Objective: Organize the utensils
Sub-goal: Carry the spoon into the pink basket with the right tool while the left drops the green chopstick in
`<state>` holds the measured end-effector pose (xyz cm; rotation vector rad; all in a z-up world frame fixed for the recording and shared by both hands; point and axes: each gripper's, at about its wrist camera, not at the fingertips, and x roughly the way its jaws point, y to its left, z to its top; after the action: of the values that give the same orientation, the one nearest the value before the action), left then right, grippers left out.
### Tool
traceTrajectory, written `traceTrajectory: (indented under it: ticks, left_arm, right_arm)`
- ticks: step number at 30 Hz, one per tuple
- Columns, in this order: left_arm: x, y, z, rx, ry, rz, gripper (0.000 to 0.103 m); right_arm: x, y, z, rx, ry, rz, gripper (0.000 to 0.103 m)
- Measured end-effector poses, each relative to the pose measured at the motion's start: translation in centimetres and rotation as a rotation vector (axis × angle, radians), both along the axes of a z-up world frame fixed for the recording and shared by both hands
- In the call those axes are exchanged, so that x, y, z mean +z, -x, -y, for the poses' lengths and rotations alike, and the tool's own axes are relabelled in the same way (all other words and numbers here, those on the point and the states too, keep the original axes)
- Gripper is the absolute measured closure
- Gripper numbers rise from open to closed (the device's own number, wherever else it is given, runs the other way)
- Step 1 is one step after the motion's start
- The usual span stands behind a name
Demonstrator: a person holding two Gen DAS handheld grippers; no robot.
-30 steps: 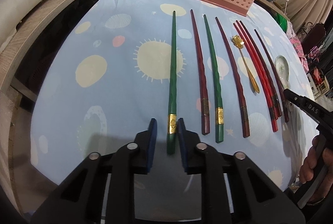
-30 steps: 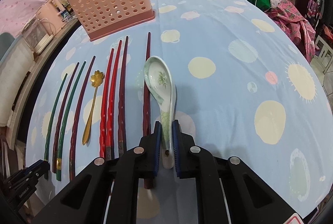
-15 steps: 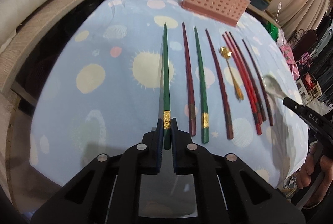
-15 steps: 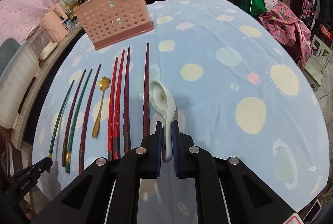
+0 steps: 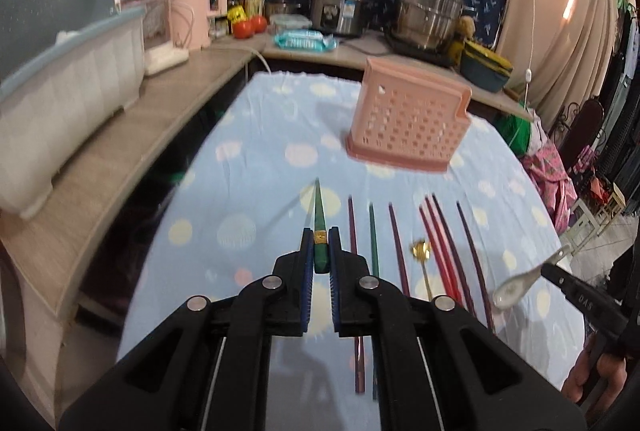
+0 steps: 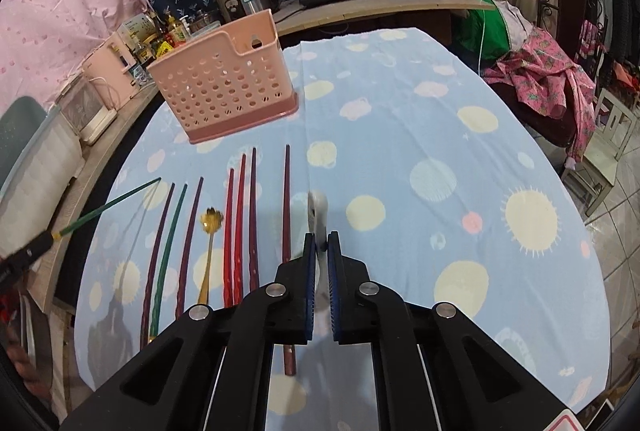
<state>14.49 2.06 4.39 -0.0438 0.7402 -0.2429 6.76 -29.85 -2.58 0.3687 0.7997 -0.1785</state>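
Note:
My left gripper (image 5: 320, 245) is shut on a green chopstick (image 5: 319, 215) with a gold band and holds it lifted above the table; it also shows in the right wrist view (image 6: 116, 205). My right gripper (image 6: 319, 246) is shut on the handle of a white ceramic spoon (image 6: 318, 209), lifted too; the spoon shows in the left wrist view (image 5: 516, 285). A pink perforated utensil basket (image 5: 408, 119) stands at the far end of the blue tablecloth (image 6: 420, 135), also in the right wrist view (image 6: 224, 87). Several chopsticks (image 6: 240, 223) and a gold spoon (image 6: 208, 251) lie in a row.
A wooden counter (image 5: 120, 135) runs along the left with a grey dish rack (image 5: 60, 71). Steel pots (image 5: 428, 15) stand behind the basket. A chair with pink cloth (image 6: 540, 87) is to the right of the table.
Both grippers have risen from the table and tilted up, lifting the green chopstick and the white spoon off the cloth. The left gripper closed on the chopstick a second ago.

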Motion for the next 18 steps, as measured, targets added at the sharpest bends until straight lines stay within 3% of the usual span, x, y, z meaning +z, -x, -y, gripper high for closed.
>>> traceTrajectory:
  ticks: [13,18]
  left_arm:
    - [8.7,-6.0,1.4,0.005,-0.001,0.235,0.096]
    - [13.3,-7.7,2.1,-0.013,0.045,0.317,0.096]
  right_arm:
    - [5.6,-6.8,1.6,0.029,0.016,0.126,0.097]
    - [8.1,-10.4,2.1,0.044,0.018,0.173,0.097]
